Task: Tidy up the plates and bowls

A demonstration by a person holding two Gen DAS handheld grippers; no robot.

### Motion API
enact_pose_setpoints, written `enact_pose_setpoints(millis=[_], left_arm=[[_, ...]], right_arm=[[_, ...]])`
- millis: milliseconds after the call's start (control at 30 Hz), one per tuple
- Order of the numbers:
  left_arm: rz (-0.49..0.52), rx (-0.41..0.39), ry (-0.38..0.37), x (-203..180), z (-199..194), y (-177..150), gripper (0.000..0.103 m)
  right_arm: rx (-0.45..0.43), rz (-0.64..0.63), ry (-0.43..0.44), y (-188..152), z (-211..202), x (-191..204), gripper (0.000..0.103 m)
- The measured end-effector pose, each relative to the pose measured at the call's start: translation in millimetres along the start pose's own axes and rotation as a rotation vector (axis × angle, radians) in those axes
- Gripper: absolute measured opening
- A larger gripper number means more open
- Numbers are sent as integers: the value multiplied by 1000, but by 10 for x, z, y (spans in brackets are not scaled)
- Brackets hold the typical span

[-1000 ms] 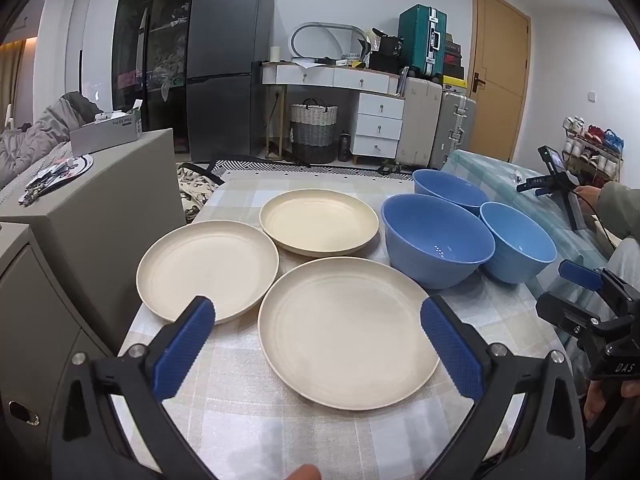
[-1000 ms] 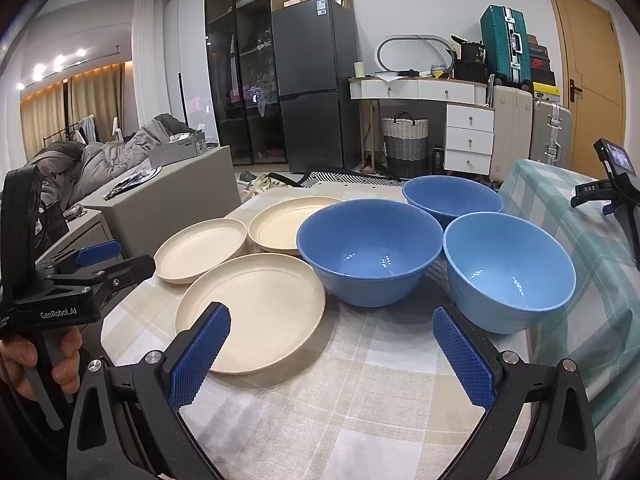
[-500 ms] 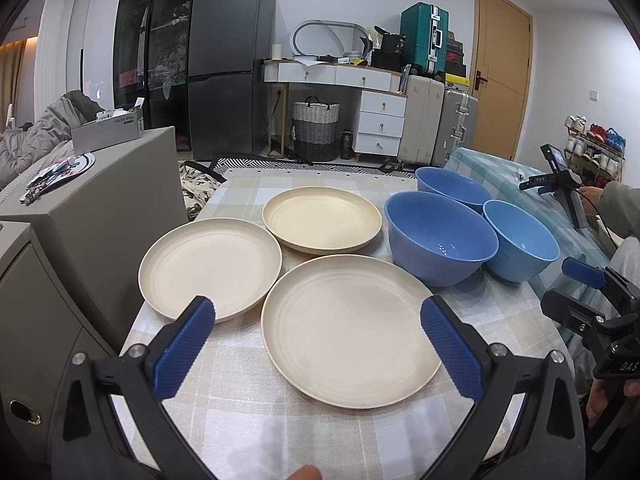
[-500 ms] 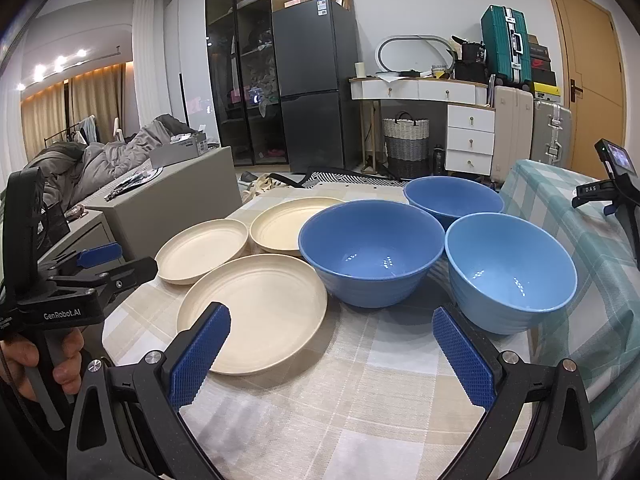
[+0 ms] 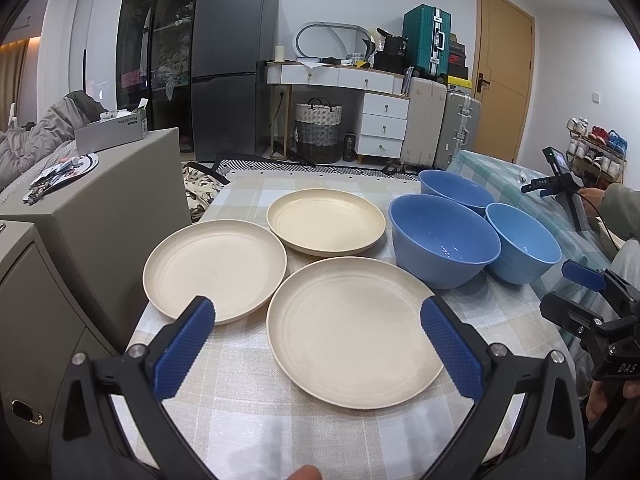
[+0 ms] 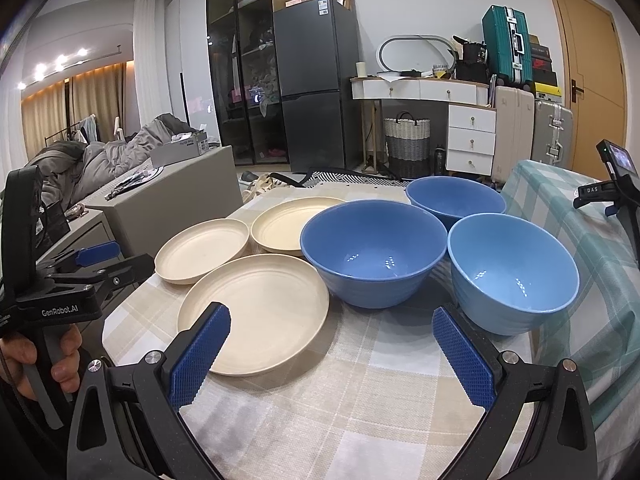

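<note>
On the checked tablecloth [image 5: 248,408], three plates [image 5: 352,328] sit at 10 o'clock of three bowls [image 6: 374,254], unmoved since earlier; left gripper [image 5: 316,344] and right gripper [image 6: 330,356] stay wide open, empty, so sorting has not begun.

A lived-in room with pale walls. A dark grey fridge [image 6: 316,80] stands against the back wall beside a glass-fronted cabinet [image 6: 240,80]. To its right is a white dresser with drawers [image 6: 470,136], a woven basket [image 6: 406,142] under it, then suitcases, a teal one [image 6: 506,48] stacked highest. A wooden door [image 6: 592,64] closes the right side. Warm ceiling lights [image 6: 60,60] glow above beige curtains [image 6: 92,100] at left.
</note>
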State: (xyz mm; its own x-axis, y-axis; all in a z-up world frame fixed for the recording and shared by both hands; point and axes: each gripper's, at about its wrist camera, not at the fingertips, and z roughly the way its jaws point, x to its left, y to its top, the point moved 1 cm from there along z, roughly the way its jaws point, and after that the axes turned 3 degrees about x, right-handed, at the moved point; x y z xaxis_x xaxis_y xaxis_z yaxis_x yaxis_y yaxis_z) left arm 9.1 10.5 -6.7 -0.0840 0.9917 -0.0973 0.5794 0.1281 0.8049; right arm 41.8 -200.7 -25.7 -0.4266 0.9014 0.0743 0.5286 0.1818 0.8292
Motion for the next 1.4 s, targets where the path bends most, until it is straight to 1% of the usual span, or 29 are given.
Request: enact_pose_setpoints(millis=[167, 1133, 1400], left_arm=[[0, 1, 7, -1, -1, -2, 103], [-3, 1, 14, 23, 8, -6, 103], [1, -6, 36, 53, -11, -21, 103]], right_arm=[[4, -4, -3, 26, 21, 53, 103], [3, -5, -1, 28, 43, 59, 103], [2, -5, 1, 29, 41, 61, 103]])
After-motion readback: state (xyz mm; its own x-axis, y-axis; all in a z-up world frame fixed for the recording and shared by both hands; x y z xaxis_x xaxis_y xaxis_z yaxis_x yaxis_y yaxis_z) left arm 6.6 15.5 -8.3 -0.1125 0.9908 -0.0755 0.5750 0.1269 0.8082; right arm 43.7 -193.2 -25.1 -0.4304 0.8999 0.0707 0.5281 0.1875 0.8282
